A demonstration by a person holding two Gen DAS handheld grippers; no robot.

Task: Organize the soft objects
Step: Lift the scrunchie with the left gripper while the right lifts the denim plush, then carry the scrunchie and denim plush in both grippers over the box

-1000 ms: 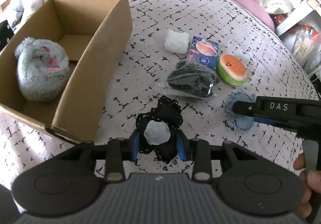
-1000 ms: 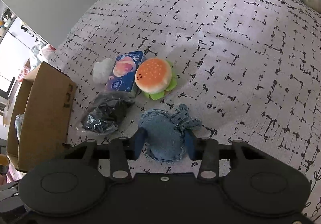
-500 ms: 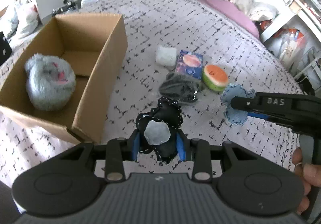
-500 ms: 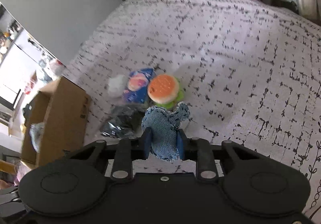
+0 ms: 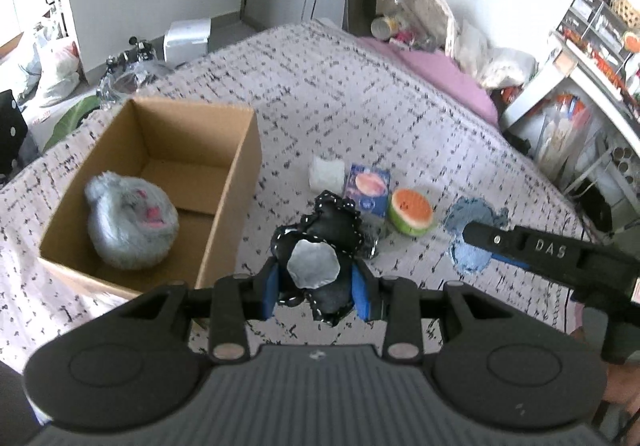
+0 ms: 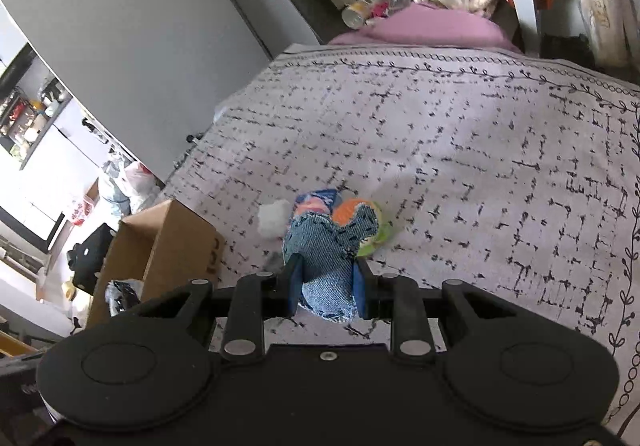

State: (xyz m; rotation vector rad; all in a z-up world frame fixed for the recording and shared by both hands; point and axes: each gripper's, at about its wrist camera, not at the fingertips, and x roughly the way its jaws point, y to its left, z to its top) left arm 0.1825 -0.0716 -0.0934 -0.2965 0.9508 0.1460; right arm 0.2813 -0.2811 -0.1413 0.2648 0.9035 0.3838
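Observation:
My left gripper (image 5: 316,288) is shut on a black soft toy with white stitching and a grey patch (image 5: 320,246), held above the bed. My right gripper (image 6: 326,286) is shut on a blue denim soft toy (image 6: 324,258), also lifted; it shows in the left wrist view (image 5: 472,230) too. An open cardboard box (image 5: 224,206) stands on the left with a grey plush (image 5: 128,222) inside. On the bed lie a burger plush (image 5: 412,212), a blue packet (image 5: 368,186) and a white soft lump (image 5: 326,174).
The patterned bedspread (image 6: 480,150) stretches far and right. A pink pillow (image 5: 440,70) and clutter sit at the bed's far end. Shelves (image 5: 592,58) stand at the right. Bags lie on the floor (image 5: 52,74) left of the bed.
Both grippers have risen well above the bed, each carrying its toy. The denim toy left the bedspread. The box and other items look smaller and farther away.

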